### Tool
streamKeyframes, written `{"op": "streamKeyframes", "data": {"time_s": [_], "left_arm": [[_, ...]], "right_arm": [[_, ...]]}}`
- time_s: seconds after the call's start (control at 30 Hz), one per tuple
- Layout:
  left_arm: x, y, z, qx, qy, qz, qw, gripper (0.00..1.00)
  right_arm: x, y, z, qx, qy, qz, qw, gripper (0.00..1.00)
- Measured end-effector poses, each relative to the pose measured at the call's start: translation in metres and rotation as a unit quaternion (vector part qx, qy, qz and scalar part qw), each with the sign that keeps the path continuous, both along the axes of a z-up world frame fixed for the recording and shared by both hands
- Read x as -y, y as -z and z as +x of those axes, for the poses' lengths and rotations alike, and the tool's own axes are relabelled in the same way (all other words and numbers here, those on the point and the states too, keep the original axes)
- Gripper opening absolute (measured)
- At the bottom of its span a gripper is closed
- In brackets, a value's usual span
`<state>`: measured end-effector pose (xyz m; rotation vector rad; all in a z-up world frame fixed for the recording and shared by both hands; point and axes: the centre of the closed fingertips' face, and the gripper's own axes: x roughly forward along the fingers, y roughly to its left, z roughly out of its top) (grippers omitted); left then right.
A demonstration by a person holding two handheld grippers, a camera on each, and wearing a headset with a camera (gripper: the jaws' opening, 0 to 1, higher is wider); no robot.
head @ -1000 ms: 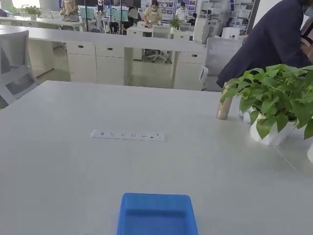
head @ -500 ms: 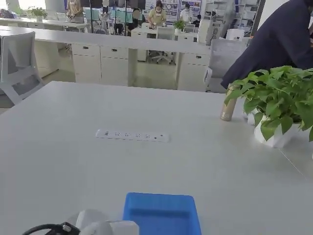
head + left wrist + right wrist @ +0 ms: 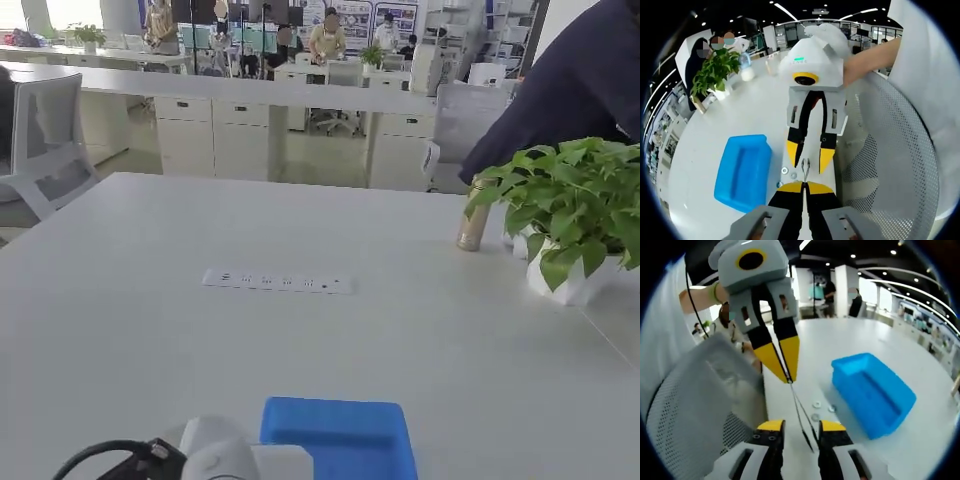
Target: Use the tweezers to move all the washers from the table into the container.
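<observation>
The thin metal tweezers run from my left gripper, whose yellow tips are shut on one end, down between the fingers of my right gripper, which stands open around them. Seen from the left gripper view, my left gripper holds the tweezers towards my right gripper. Small washers lie on the white table beside the blue container. Two washers also lie next to the container. A gripper sits left of the container at the table's near edge.
A white power strip lies mid-table. A potted plant and a gold bottle stand at the right. A mesh chair back is close to the grippers. A person in dark clothes leans in behind the plant.
A gripper has come up into the bottom left of the head view. The head camera has shifted slightly, so the scene sits a little lower and to the right.
</observation>
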<state>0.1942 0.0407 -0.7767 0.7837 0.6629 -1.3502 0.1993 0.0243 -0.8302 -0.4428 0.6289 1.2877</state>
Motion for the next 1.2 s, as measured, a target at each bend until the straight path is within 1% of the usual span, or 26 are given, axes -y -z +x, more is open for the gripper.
{"op": "streamKeyframes", "data": {"time_s": [0.07,0.1,0.2,0.3,0.4,0.5,0.6,0.7,0.8,0.97,1.2], "left_arm": [[0.001,-0.002,0.0,0.0,0.002,-0.001,1.0,0.0],[0.001,-0.003,-0.001,0.0,0.003,-0.001,1.0,0.0],[0.003,-0.006,-0.002,0.0,0.006,-0.002,1.0,0.0],[0.007,-0.008,-0.003,-0.002,0.01,-0.006,0.9999,0.0],[0.01,-0.011,-0.004,-0.003,0.013,-0.011,0.9998,0.0],[0.013,-0.014,-0.005,-0.003,0.017,-0.014,0.9997,0.0],[0.016,-0.016,-0.005,-0.003,0.02,-0.019,0.9996,0.0],[0.015,-0.015,-0.005,0.0,0.021,-0.016,0.9996,0.0],[0.013,-0.017,-0.004,0.003,0.019,-0.018,0.9997,0.0],[0.009,-0.02,0.0,0.012,0.017,-0.014,0.9997,0.0],[0.007,-0.024,0.001,0.025,0.025,-0.003,0.9994,0.0]], "right_arm": [[0.001,0.002,-0.002,0.004,-0.006,-0.011,0.9999,0.18],[0.002,0.003,-0.002,0.003,-0.006,-0.012,0.9999,0.17],[0.005,0.007,-0.001,-0.002,-0.008,-0.014,0.9999,0.17],[0.006,0.01,-0.002,0.0,-0.013,-0.022,0.9997,0.16],[0.004,0.01,-0.003,0.005,-0.019,-0.024,0.9995,0.15],[0.003,0.01,-0.001,0.012,-0.026,-0.024,0.9993,0.1],[0.0,0.011,-0.001,0.007,-0.034,-0.024,0.9991,0.08],[-0.002,0.011,-0.001,0.006,-0.042,-0.023,0.9988,0.07],[-0.005,0.01,0.002,0.008,-0.039,-0.016,0.9991,0.07],[-0.017,0.009,0.009,0.028,-0.038,-0.013,0.9988,0.08],[-0.029,0.006,0.014,0.041,-0.042,-0.003,0.9983,0.07]]}}
